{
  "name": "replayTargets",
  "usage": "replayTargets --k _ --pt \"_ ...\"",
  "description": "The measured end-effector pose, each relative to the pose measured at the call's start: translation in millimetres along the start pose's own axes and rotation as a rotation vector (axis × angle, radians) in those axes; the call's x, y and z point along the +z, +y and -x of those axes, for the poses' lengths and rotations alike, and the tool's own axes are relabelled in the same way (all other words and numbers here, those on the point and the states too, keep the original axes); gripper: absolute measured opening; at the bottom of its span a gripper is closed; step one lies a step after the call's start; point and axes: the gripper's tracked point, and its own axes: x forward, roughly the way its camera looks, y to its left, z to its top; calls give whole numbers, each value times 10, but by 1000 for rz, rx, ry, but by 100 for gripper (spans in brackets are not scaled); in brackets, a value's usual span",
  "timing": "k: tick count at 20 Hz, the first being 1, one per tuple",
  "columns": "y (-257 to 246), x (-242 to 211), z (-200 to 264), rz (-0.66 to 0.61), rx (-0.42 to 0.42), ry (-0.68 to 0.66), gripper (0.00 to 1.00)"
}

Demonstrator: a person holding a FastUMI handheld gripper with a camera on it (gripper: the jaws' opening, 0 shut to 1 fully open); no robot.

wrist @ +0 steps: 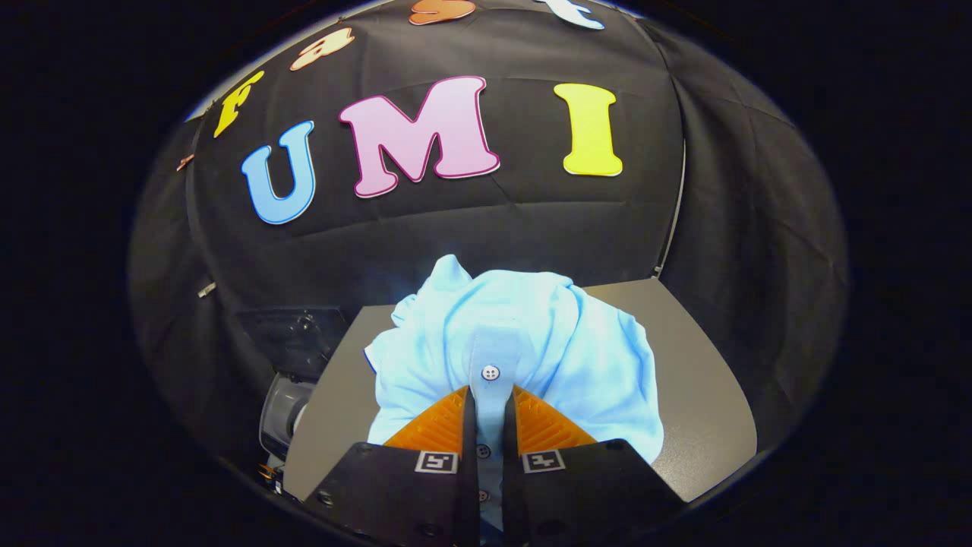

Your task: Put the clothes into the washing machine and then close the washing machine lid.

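- The gripper (490, 414) is nearly closed, with both fingers (437, 429) pressing on a narrow strip of cloth caught in the slim gap between them.
- That strip is the button placket of a light blue shirt (562, 342); one white button (490, 372) sits just ahead of the fingertips, and two more buttons lie further back along the strip between the fingers.
- The rest of the shirt is bunched in a rumpled heap that spreads to either side of the fingers and rises beyond them.
- The shirt lies over the middle of a grey counter (699, 395). Bare surface shows on both sides, more of it toward the right edge and the far right corner.
- Off the counter's left edge, lower down, stands the washing machine (287, 406), with a rounded pale body and a dark transparent lid (292, 334) raised above it.
- Black cloth hangs behind the counter.
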Motion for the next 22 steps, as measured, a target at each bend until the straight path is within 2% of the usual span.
replayTargets --k 3,8,12,16,22 --pt "165 269 152 -58 39 -37 16" --pt "538 777 495 -52 87 -124 16" --pt "1022 988 708 -19 141 -179 16" --pt "1633 958 741 12 198 -191 16" --pt "2641 553 560 12 280 -137 16"
